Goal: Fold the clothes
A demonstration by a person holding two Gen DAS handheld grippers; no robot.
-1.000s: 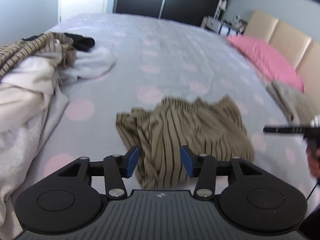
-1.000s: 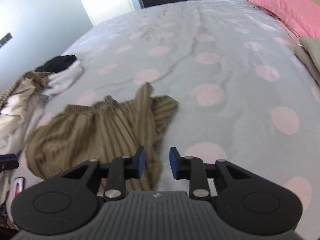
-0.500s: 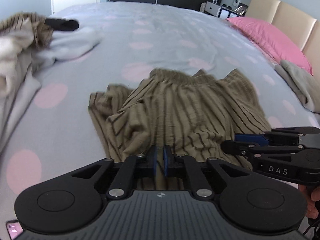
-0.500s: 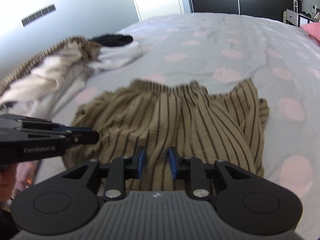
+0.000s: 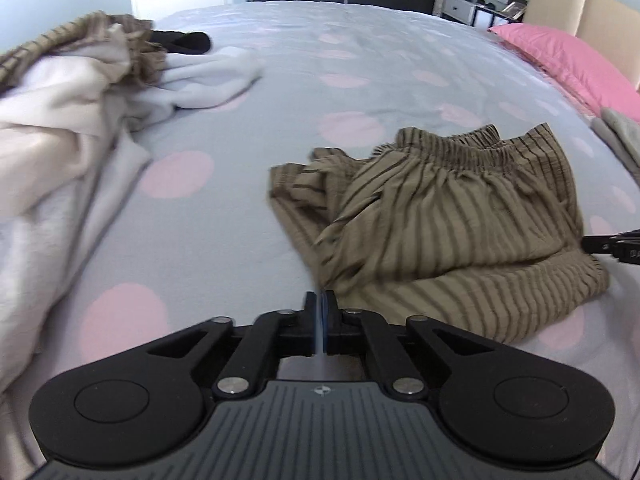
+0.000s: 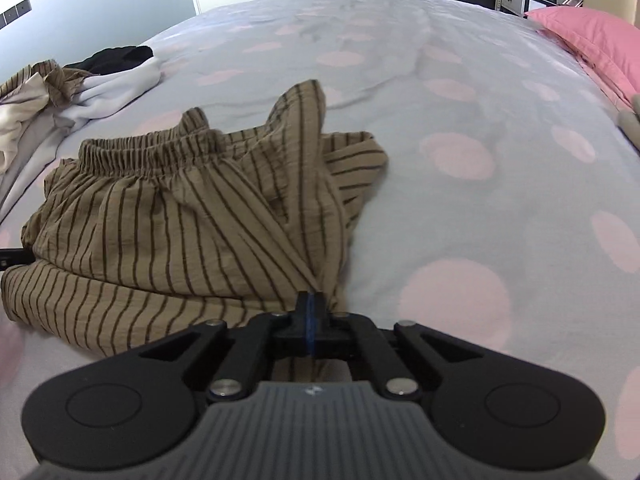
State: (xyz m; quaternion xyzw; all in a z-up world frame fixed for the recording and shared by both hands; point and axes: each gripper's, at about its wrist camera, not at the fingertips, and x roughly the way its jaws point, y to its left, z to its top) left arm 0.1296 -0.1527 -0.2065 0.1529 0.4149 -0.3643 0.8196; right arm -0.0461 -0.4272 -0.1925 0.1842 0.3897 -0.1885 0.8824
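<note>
A crumpled pair of tan striped shorts (image 5: 452, 220) with a gathered elastic waistband lies on the grey bed with pink dots (image 5: 340, 64). It also shows in the right wrist view (image 6: 168, 220). My left gripper (image 5: 320, 300) is shut on the near left hem of the shorts. My right gripper (image 6: 311, 300) is shut on the near right hem, with fabric pulled taut up to the fingers. The right gripper's tip (image 5: 612, 245) shows at the right edge of the left wrist view.
A heap of unfolded clothes (image 5: 68, 100) lies on the left of the bed: white, tan striped and black pieces, also in the right wrist view (image 6: 80, 84). A pink pillow (image 5: 568, 64) lies by the headboard. A grey folded item (image 5: 620, 136) lies at right.
Both grippers closed on the near hem of the shorts, the left first, then the right. They have moved apart, left going left and right going right, stretching the hem.
</note>
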